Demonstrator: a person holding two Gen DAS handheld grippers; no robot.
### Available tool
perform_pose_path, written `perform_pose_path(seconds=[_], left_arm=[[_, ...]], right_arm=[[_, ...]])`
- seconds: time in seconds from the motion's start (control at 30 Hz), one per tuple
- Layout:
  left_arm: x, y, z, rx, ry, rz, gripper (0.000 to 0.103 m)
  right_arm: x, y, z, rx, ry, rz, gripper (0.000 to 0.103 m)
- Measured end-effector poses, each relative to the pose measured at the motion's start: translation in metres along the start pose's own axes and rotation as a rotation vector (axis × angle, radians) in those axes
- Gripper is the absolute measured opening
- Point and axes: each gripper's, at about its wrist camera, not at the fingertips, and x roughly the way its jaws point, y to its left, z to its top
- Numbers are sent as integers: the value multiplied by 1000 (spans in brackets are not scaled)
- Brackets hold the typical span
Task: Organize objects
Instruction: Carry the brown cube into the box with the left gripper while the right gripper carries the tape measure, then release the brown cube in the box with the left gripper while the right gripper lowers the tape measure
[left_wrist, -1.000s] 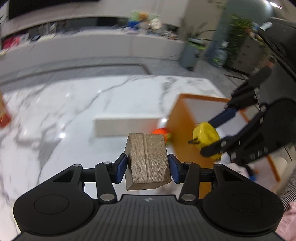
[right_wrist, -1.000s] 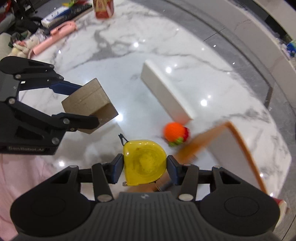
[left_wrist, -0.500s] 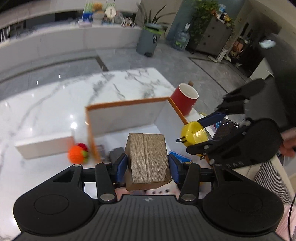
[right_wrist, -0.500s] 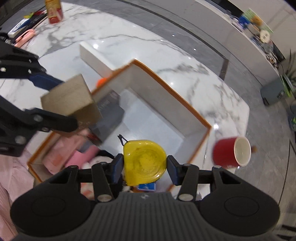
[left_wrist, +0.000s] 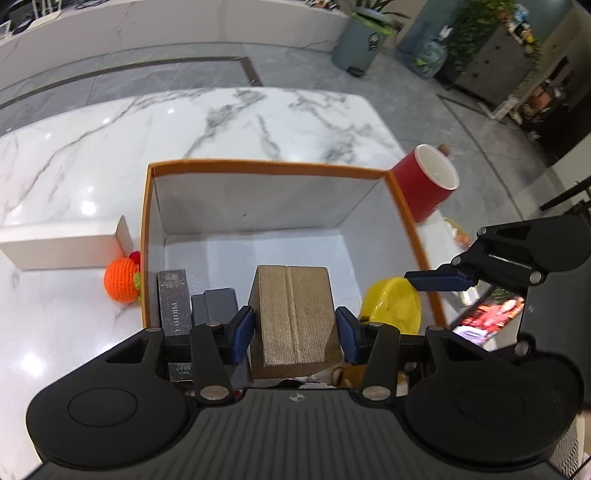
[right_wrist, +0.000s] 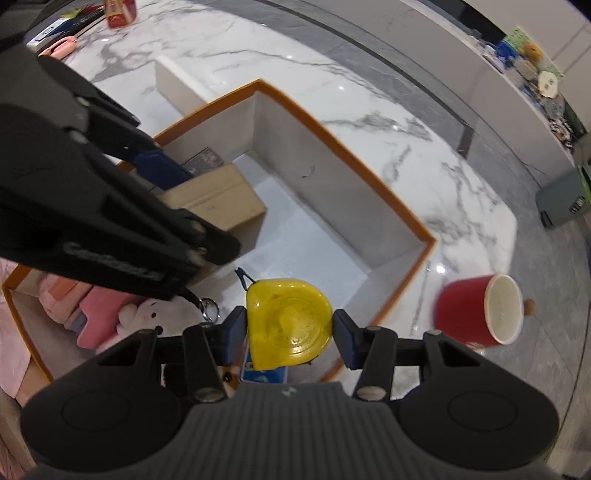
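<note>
Starting at the left of our left wrist view, we see a long white box (left_wrist: 62, 246) lying on the marble table (left_wrist: 221, 122), with an orange crocheted ball (left_wrist: 121, 280) just beside it and against the outer wall of the orange-rimmed box (left_wrist: 144, 236). Inside that box, along its left wall, stand a dark grey carton (left_wrist: 173, 299) and a smaller grey case (left_wrist: 218, 302). Our left gripper (left_wrist: 295, 328) has its blue pads pressed on both sides of a cardboard block (left_wrist: 295, 314), held above the box's white floor. To the right, our right gripper (right_wrist: 290, 332) is clamped partway closed on a yellow tape measure (right_wrist: 288, 325), also above the box interior, near its right wall. In the right wrist view, a pink plush toy (right_wrist: 103, 314), a white plush bunny (right_wrist: 144, 314) and a blue card (right_wrist: 264, 374) lie in the box below it. Farthest right, a red mug (left_wrist: 428, 184) stands on the table just outside the box's corner.
</note>
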Motion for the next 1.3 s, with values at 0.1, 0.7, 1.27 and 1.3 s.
perform_pose_path(seconds=[0.1,0.7,1.27,1.3], left_arm=[[5,-4,-1,2,3,34,56],[34,-7,-10,-6,119,95,55],[-36,1,-23,166,-38,30,64],[-40,3,-25,175,-55,39,64]], right_arm=[[11,2,0,-24,-13,12,52],[55,17,-11,-144,-63,40,52],[47,14,-17,-146,-39,63,53],[47,15,-16,-141,-43,74,53]])
